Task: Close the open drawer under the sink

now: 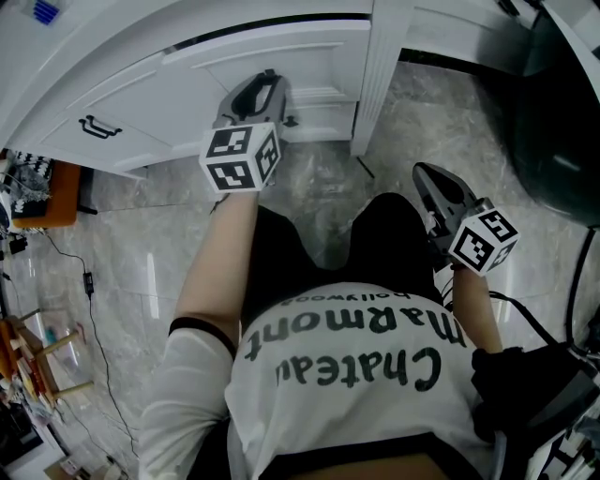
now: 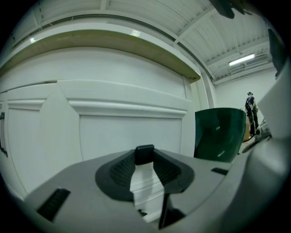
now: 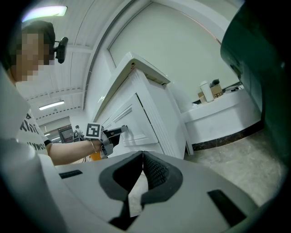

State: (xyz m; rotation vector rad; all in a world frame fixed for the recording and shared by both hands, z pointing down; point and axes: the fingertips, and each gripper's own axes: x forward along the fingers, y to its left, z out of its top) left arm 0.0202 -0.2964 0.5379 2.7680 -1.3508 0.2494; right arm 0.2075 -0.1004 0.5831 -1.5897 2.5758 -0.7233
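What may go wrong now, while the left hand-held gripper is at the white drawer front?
The left hand-held gripper seems to meet the smooth drawer front only at its tip, so it may slip sideways and scrape the paint. A dark gap shows above the front; a push that stops early would probably leave the drawer open.

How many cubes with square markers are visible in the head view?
2. One cube sits on the left gripper by the white cabinet; the other on the right gripper. None seems hidden.
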